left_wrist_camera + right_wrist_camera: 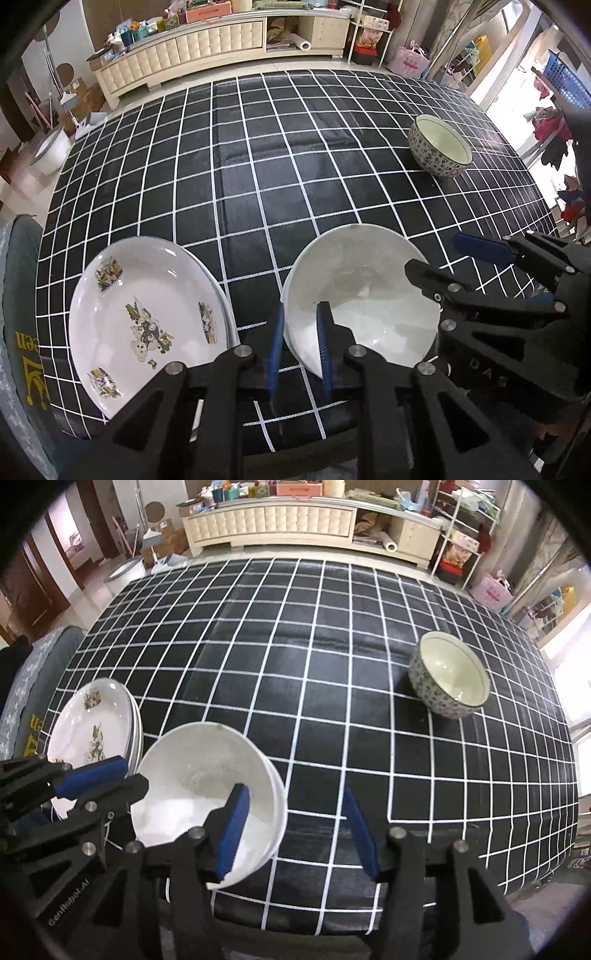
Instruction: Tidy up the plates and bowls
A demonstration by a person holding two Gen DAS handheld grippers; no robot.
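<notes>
A table covered with a black cloth with a white grid carries all the dishes. Near the front edge sits a plain white ceramic bowl, and it seems to rest inside a second white bowl, because a double rim shows at its side.

The left gripper has black arms and blue pads. Its fingers are clenched on the near left rim of this white bowl: one pad is outside the wall and the other is inside. The bowl looks tilted toward the camera, but I cannot tell if it is lifted off the cloth.

The right gripper is released. Its two blue pads stand well apart; the left one is in front of the inside of the bowl, the right one is over the cloth, and the rim passes between them without being pressed. In the left wrist view this gripper comes in from the right side, over the far right rim of the bowl.

Just beside the white bowl, on its left, lies a stack of white plates with cartoon pictures. A bowl with a small dark floral pattern outside and cream inside stands upright, well apart, on the far right part of the cloth.

Behind the table there is a long cream cabinet with clutter on top.
</notes>
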